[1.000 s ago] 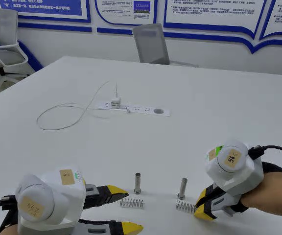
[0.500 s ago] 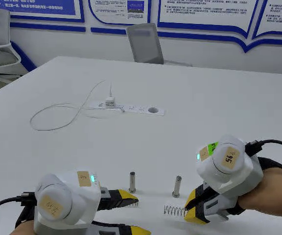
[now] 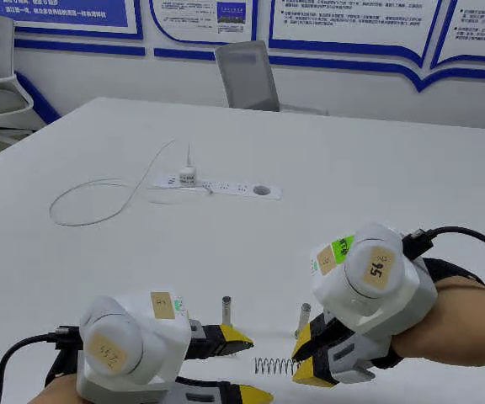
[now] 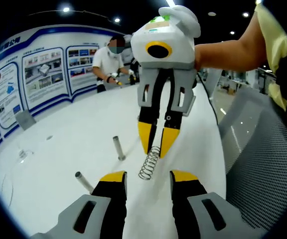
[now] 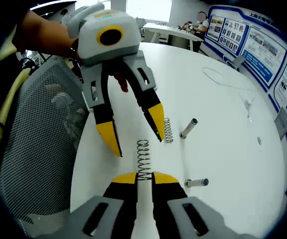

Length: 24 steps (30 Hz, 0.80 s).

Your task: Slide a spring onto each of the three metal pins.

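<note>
The right gripper (image 3: pixel 303 364) partly covered one metal pin (image 3: pixel 304 316). Its jaws pinched one end of the spring (image 3: pixel 274 366), whose long axis ran level, just in front of that pin, toward the wide-spread jaws of the left gripper (image 3: pixel 249 366).

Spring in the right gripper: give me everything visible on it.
The spring is a slim, open-wound coil of bare silvery wire and looks uncompressed. One end is pinched between the yellow tips of the right gripper. The rest sticks out straight toward the open left gripper, low over the white table. It is on no pin; the nearer pin stands upright just behind it. I cannot tell whether its free end touches the table.
</note>
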Tool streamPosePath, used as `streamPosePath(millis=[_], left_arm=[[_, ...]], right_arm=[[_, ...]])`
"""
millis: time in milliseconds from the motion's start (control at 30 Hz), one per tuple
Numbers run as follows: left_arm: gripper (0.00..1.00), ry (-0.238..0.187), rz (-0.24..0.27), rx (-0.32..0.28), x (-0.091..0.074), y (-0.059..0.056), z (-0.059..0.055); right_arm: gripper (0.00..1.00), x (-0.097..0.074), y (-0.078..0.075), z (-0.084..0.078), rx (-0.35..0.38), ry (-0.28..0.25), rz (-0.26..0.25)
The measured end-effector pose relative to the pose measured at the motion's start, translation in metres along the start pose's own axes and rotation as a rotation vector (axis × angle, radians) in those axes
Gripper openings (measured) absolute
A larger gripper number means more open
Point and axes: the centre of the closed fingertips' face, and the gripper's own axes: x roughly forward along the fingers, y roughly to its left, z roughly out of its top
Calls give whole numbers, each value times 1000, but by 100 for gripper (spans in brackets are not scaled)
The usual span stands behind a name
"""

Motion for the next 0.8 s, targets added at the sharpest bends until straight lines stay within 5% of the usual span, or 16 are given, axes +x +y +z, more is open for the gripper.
streamPosePath(millis=[533, 800], left_arm=[[14, 13, -27, 63, 2, -6, 1], [12, 28, -25, 85, 1, -7, -2]], right_arm=[[12, -1, 6, 4, -41, 9, 16], [11, -7, 8, 9, -46, -7, 13]])
